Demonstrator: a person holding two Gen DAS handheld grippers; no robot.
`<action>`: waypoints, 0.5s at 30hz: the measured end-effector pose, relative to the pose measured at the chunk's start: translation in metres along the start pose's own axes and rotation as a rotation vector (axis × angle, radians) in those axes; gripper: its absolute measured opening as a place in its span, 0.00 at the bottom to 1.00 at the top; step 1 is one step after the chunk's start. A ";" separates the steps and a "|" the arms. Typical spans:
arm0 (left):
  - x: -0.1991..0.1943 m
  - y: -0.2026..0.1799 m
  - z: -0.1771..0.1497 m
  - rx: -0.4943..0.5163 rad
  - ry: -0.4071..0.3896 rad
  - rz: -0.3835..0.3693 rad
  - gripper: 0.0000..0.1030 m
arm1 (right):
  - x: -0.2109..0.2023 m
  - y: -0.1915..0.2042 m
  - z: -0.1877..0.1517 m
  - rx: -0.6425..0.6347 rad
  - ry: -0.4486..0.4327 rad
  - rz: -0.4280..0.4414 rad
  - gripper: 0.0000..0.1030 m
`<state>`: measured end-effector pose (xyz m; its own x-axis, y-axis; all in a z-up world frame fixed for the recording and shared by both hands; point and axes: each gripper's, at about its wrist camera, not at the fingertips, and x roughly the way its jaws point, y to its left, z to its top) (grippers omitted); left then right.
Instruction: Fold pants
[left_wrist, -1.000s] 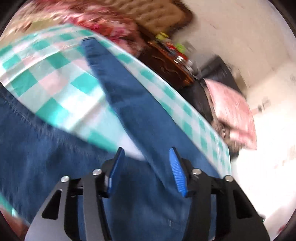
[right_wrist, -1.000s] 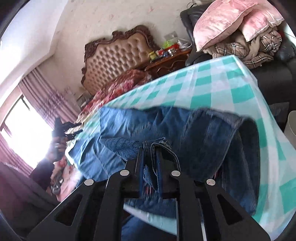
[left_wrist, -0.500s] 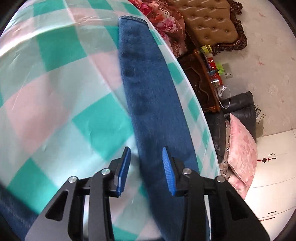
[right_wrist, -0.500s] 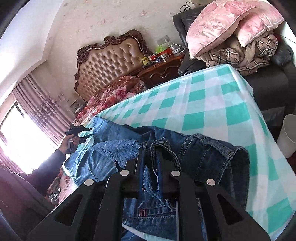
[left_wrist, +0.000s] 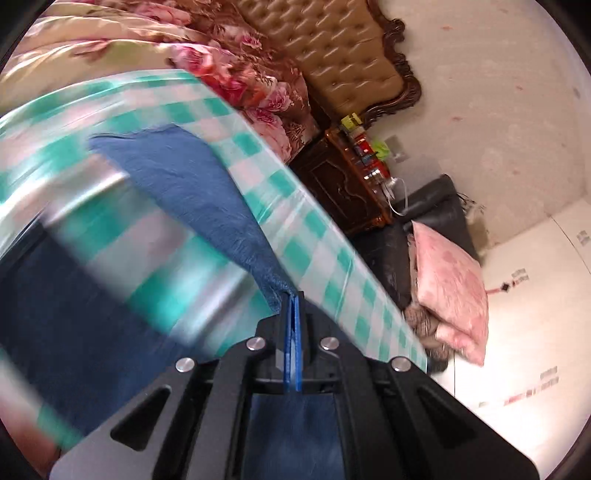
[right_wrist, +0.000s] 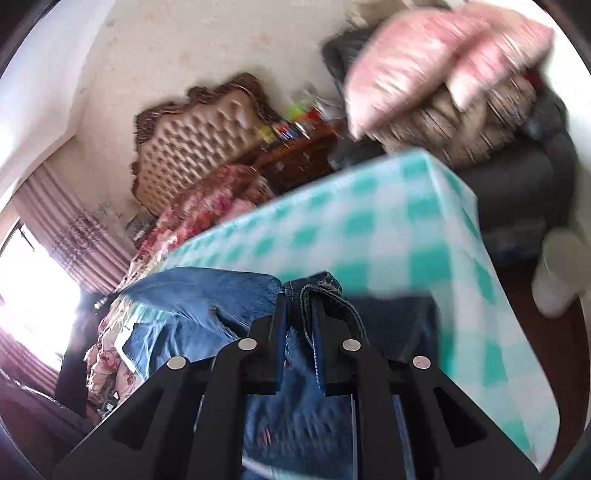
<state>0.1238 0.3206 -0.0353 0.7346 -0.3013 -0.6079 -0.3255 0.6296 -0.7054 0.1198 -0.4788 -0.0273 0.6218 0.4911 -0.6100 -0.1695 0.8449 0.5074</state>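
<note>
The blue jeans (left_wrist: 192, 184) lie on a table under a teal-and-white checked cloth (left_wrist: 314, 229). My left gripper (left_wrist: 293, 297) is shut, its blue pads pinching the edge of one pant leg, which rises off the cloth in a taut fold toward the tips. More denim lies dark and blurred at the lower left. In the right wrist view my right gripper (right_wrist: 299, 299) is shut on the bunched waistband (right_wrist: 327, 290), and the jeans (right_wrist: 207, 291) hang and trail left from it over the cloth (right_wrist: 369, 229).
A bed with a floral quilt (left_wrist: 236, 55) and tufted headboard (left_wrist: 343, 51) stands beyond the table. A dark wooden nightstand (left_wrist: 343, 184), a black sofa with pink pillows (left_wrist: 447, 280) and a white bin (right_wrist: 561, 277) flank the table's far corner.
My left gripper has shut on the pant leg's edge and lifted it off the cloth. My right gripper, still holding the waistband, has risen and swung, so the view is blurred.
</note>
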 end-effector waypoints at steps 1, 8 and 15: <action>-0.014 0.017 -0.027 -0.017 0.008 0.009 0.01 | -0.002 -0.013 -0.013 0.042 0.037 -0.054 0.16; -0.023 0.124 -0.133 -0.186 0.076 0.040 0.01 | -0.015 -0.067 -0.097 0.394 0.066 -0.111 0.55; -0.016 0.110 -0.122 -0.150 0.066 0.009 0.01 | -0.024 -0.046 -0.126 0.524 -0.034 -0.021 0.60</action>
<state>0.0038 0.3066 -0.1477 0.6920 -0.3462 -0.6334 -0.4204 0.5201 -0.7435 0.0159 -0.5031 -0.1128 0.6473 0.4605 -0.6074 0.2433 0.6304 0.7372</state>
